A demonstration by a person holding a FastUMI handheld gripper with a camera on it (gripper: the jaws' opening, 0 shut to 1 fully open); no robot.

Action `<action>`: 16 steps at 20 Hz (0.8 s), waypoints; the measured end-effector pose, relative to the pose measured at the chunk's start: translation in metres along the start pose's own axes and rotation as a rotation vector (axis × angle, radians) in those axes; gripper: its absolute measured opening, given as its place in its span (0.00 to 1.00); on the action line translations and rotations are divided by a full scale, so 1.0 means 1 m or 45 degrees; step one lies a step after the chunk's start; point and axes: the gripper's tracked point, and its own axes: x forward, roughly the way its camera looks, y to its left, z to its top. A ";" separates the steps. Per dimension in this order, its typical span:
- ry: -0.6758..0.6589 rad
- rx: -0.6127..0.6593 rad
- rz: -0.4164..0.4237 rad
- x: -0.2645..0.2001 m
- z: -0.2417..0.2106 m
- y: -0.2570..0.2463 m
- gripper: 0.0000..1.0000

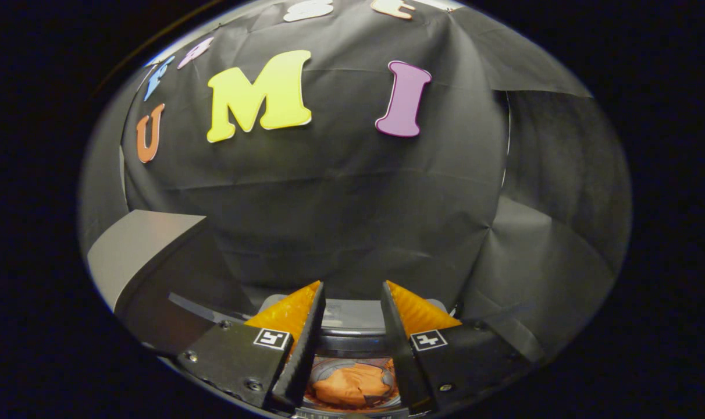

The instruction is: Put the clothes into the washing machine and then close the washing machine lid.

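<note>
Orange clothes lie bunched inside the round drum of the washing machine, seen low down through the gap between my fingers. My gripper hovers above the machine's opening, open, with nothing held between the fingers. The machine's grey lid stands raised to the left of the left finger, its dark underside facing the opening. The drum's sides are hidden behind the fingers.
The booth's black cloth wall hangs close behind the machine and wraps round on the right. A pale strip of the machine's back panel shows just beyond the fingertips.
</note>
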 end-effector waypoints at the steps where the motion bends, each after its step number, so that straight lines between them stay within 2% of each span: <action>1: 0.001 0.000 0.001 0.000 0.000 0.000 0.62; 16: 0.130 -0.082 0.027 -0.022 -0.028 -0.005 0.66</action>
